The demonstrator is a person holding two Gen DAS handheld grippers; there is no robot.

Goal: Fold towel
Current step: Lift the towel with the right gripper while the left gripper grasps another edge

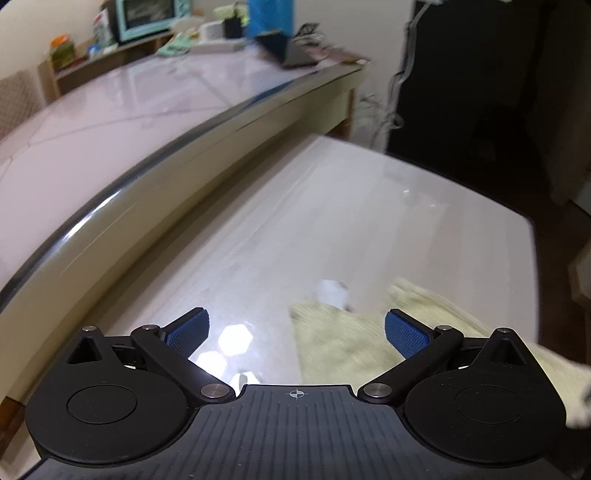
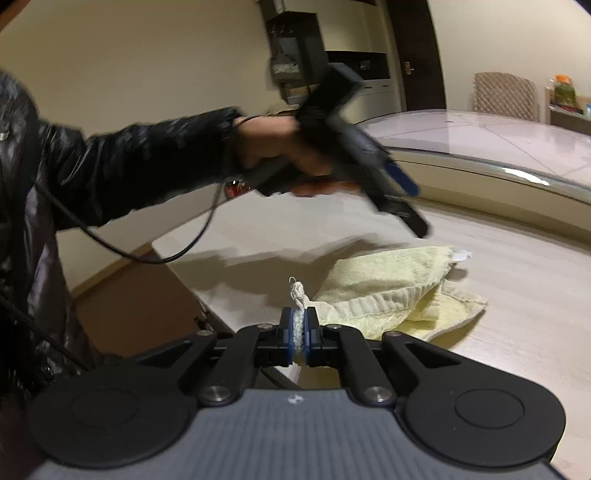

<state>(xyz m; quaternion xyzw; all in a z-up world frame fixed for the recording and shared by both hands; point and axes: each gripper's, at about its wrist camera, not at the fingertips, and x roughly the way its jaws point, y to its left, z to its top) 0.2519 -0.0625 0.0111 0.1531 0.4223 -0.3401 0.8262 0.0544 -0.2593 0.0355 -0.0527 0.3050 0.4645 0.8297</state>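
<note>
Pale yellow terry towel [image 2: 388, 291] lay crumpled on the light wood-grain table [image 2: 517, 332], partly folded over itself, with a white tag [image 2: 461, 254] showing at its far edge. Right gripper [image 2: 299, 332] was closed tight on one corner of the towel; a fringe of cloth and a loose thread loop stuck up between the blue pads [image 2: 293, 330]. That corner sat near the table's near edge, raised slightly off the surface.

Left gripper [image 1: 297, 326] had its jaws spread wide, nothing between the blue pads [image 1: 188, 330]. It hovered above the table [image 1: 295, 221], and the towel [image 1: 340, 343] lay below and to the right of its opening, blurred. From the right wrist view the left gripper [image 2: 402, 199] was seen in the person's left hand [image 2: 280, 147], held in the air above the towel and angled downward, apart from the cloth. Black jacket sleeve [image 2: 129, 166] and a black cable [image 2: 166, 251] trailed from that hand.

A second, glossy table [image 1: 129, 103] stood just beyond, with a teal oven [image 1: 144, 16] behind it.
</note>
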